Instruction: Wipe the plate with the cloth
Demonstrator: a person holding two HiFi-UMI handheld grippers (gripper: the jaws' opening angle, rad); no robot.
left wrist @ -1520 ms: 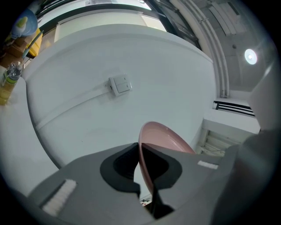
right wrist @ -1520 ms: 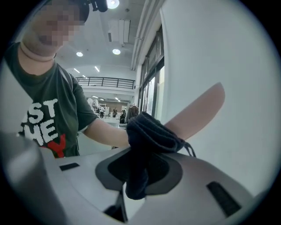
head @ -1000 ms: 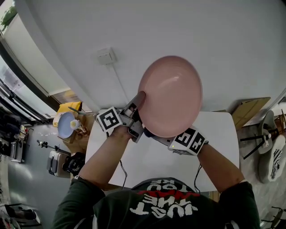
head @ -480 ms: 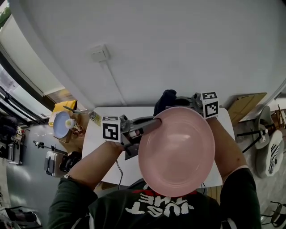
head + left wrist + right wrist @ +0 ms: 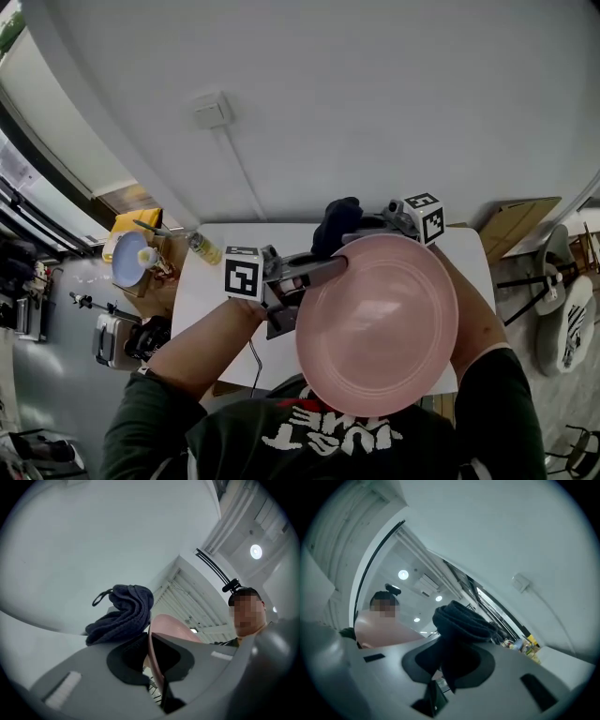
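Observation:
A pink plate [image 5: 377,323] is held up on edge over the white table [image 5: 211,300], its face toward me. My left gripper [image 5: 337,268] is shut on the plate's left rim; in the left gripper view the thin pink rim [image 5: 153,656] runs between the jaws of the left gripper [image 5: 152,665]. My right gripper [image 5: 354,234] sits behind the plate's top edge, shut on a dark blue cloth [image 5: 336,223]. In the right gripper view the bunched cloth [image 5: 461,620] bulges out of the right gripper [image 5: 449,663], with the plate [image 5: 382,631] to its left. The cloth [image 5: 123,615] hangs just beyond the plate.
A small bottle with yellow liquid [image 5: 203,248] stands at the table's far left corner. A side stand to the left holds a blue bowl [image 5: 129,260]. A wall socket [image 5: 211,110] and its cable are on the white wall. Cardboard [image 5: 514,223] and chairs lie to the right.
The plate has come down from high in front of the wall and turned its face toward me. The right gripper has moved from under the plate to behind its top edge with the cloth.

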